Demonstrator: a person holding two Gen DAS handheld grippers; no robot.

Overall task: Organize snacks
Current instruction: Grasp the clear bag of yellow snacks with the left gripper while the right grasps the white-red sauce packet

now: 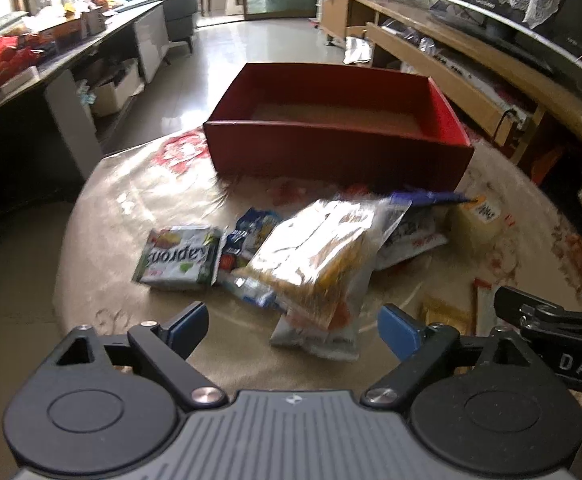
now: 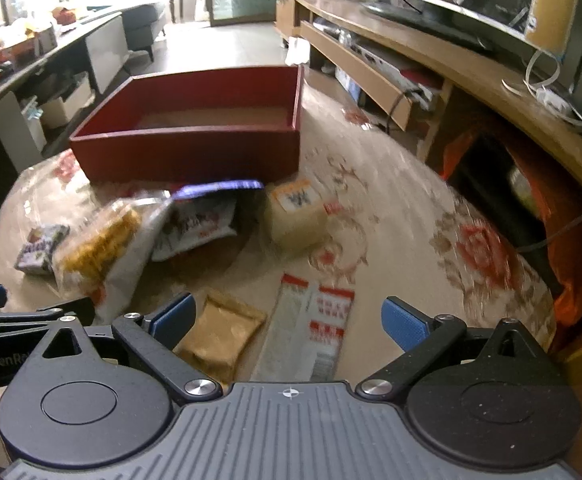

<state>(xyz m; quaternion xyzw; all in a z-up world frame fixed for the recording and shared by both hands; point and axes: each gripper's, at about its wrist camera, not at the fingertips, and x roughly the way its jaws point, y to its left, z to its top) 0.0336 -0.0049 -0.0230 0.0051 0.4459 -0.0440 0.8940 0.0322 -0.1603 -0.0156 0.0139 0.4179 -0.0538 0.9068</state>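
Note:
An empty red box [image 1: 339, 152] [image 2: 187, 156] stands at the far side of the round table. Snacks lie in front of it: a clear bag of yellow snacks [image 1: 315, 256] [image 2: 99, 248], a green-and-white packet [image 1: 179, 260], a blue-topped white bag [image 2: 203, 220], a pale block with a label [image 2: 295, 220], a gold pouch [image 2: 219, 332] and a flat red-and-white packet [image 2: 311, 332]. My left gripper [image 1: 293, 330] hangs open just short of the clear bag, nothing between its pads. My right gripper [image 2: 289, 322] is open above the gold pouch and flat packet.
The table wears a floral cloth [image 2: 471, 248]. A long wooden TV unit [image 2: 431, 60] runs along the right, a grey counter with boxes and packets [image 1: 51, 40] along the left. Tiled floor [image 1: 259, 44] lies beyond the table.

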